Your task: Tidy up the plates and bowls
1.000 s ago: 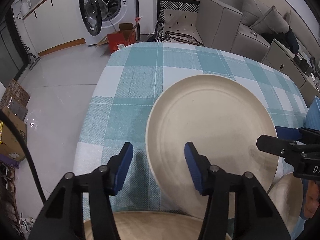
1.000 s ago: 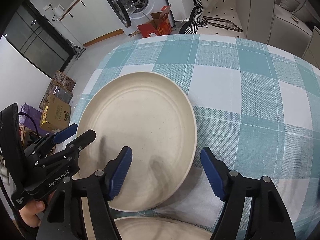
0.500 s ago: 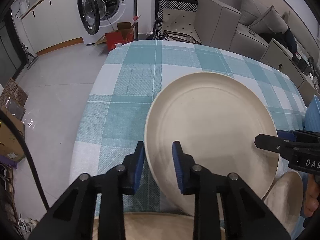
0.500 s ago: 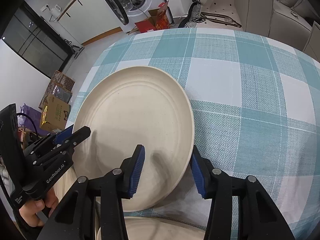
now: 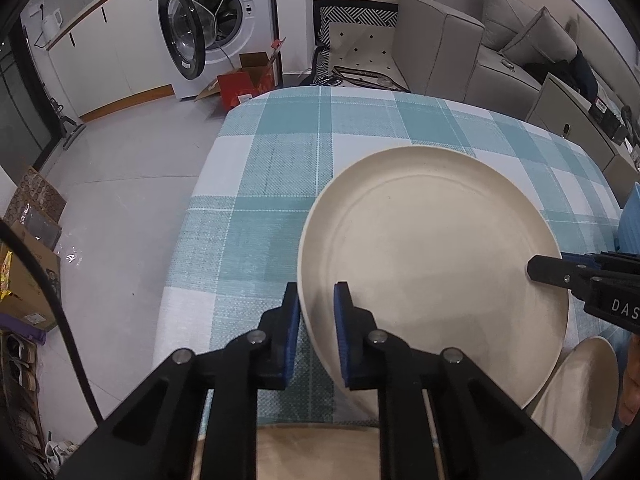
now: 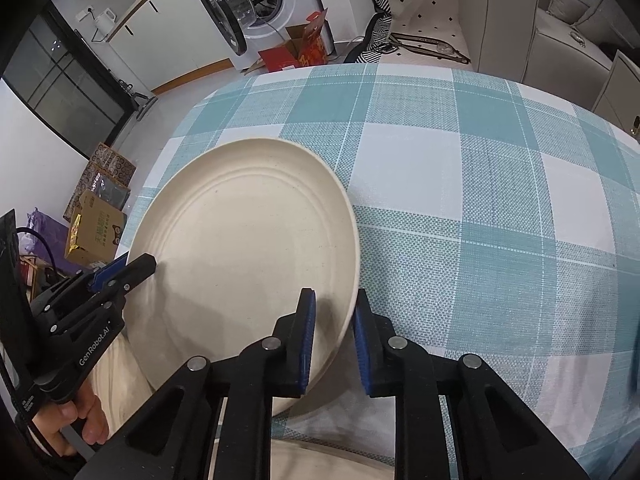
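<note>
Both grippers are clamped on the large cream plate (image 5: pixel 432 264), the left gripper (image 5: pixel 316 320) at its 7 o'clock rim and the right gripper (image 6: pixel 334 332) at 5 o'clock, lifting it tilted above the checked bench (image 6: pixel 480 200); next, I judge, carry it level onto a stack.

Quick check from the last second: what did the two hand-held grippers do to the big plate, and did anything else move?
Both closed from wide open onto the large cream plate: the left hand-held gripper now clamps its left rim, the right hand-held gripper its right rim. The plate appears lifted and tilted now. The checked tablecloth and the other cream dishes below stayed put.
</note>
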Demonstrator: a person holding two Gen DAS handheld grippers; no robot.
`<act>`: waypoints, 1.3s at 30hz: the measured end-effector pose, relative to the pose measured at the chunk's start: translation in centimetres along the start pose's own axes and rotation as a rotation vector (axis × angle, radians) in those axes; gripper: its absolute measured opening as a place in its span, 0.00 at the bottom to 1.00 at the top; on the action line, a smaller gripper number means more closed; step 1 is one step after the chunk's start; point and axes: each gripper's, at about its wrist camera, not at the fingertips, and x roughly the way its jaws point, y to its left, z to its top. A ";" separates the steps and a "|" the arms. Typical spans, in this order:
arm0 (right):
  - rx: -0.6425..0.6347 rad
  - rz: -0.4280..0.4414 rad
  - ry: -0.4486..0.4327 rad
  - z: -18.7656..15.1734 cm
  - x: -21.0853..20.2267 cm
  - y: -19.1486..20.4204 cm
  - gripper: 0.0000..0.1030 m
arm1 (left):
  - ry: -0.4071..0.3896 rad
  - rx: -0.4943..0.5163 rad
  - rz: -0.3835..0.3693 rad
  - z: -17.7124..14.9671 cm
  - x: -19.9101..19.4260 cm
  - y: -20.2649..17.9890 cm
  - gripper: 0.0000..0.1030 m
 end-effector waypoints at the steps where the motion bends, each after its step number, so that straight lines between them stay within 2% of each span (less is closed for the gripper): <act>1: 0.003 0.003 0.000 0.0 0.0 0.0 0.18 | -0.006 -0.003 0.002 0.1 -0.1 0.0 0.14; 22: -0.007 -0.015 -0.054 -0.4 -2.2 0.3 0.16 | -0.081 0.010 0.008 0.1 -2.8 -0.5 0.13; 39: -0.037 -0.035 -0.130 -1.6 -6.7 0.7 0.16 | -0.159 0.027 0.007 -0.2 -7.5 -1.5 0.13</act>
